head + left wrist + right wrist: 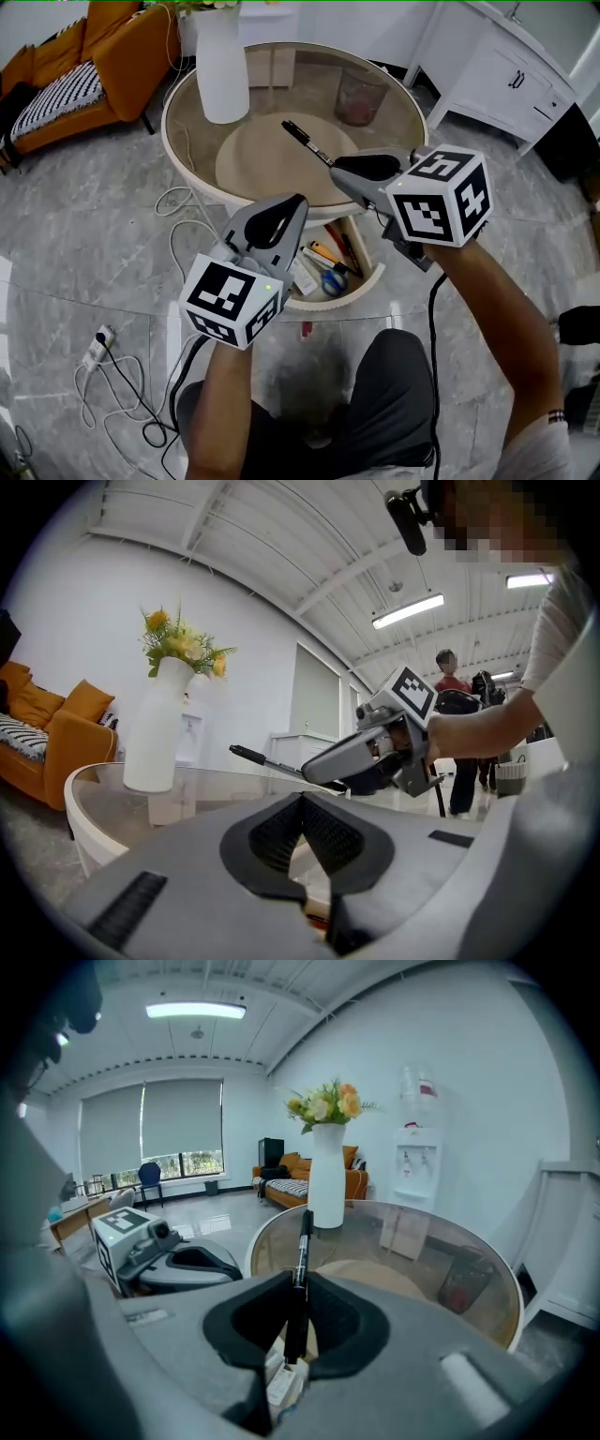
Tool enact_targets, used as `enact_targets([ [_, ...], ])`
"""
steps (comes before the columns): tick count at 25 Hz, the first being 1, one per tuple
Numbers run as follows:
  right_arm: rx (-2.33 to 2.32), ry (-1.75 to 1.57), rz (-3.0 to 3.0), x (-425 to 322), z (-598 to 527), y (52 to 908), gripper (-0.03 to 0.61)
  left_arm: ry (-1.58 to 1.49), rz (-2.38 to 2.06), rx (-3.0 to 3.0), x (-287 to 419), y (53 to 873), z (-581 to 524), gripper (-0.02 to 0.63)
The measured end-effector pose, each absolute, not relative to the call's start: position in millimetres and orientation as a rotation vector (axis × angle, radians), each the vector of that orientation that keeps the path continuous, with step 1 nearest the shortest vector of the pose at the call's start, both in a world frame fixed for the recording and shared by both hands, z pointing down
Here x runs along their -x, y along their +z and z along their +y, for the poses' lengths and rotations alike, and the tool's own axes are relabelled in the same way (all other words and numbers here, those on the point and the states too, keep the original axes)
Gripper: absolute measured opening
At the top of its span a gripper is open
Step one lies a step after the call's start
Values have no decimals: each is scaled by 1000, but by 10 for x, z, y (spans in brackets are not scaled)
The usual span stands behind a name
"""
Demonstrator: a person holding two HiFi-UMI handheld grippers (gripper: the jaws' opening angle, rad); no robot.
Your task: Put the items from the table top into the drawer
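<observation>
Right gripper view, frame centre: right gripper point(297, 1288) fingers pinch a black pen point(302, 1241); left gripper point(302, 802) fingers pressed together, empty.

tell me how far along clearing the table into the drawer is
Done: several small items lie in the open white drawer. In hand: the right gripper clamps a slim black pen above the round glass table. Left: dropping it in; only a tall white vase stands on top.

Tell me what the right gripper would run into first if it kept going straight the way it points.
Probably the glass table top: the right gripper, shut on the black pen, aims slightly down across it, pen tip leading. The white vase stands farther along that line; depth is unclear.
</observation>
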State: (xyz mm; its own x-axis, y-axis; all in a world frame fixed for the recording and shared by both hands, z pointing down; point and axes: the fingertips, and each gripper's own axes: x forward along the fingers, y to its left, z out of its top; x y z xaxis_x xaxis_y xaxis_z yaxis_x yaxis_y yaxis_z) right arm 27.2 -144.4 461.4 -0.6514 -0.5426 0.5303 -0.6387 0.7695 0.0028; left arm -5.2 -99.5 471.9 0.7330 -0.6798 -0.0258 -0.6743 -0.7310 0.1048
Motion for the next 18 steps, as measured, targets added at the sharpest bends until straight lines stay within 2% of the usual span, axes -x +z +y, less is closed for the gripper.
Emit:
enact_targets([
  [9,-815,213,-2507,-420,-841,4583,49,-109,-1139,-2850,63,4898,-766,0],
  [18,-739,228,-2500,-552,-399,5003,51,-154,-1175,-2864,117,5112,-558,0],
])
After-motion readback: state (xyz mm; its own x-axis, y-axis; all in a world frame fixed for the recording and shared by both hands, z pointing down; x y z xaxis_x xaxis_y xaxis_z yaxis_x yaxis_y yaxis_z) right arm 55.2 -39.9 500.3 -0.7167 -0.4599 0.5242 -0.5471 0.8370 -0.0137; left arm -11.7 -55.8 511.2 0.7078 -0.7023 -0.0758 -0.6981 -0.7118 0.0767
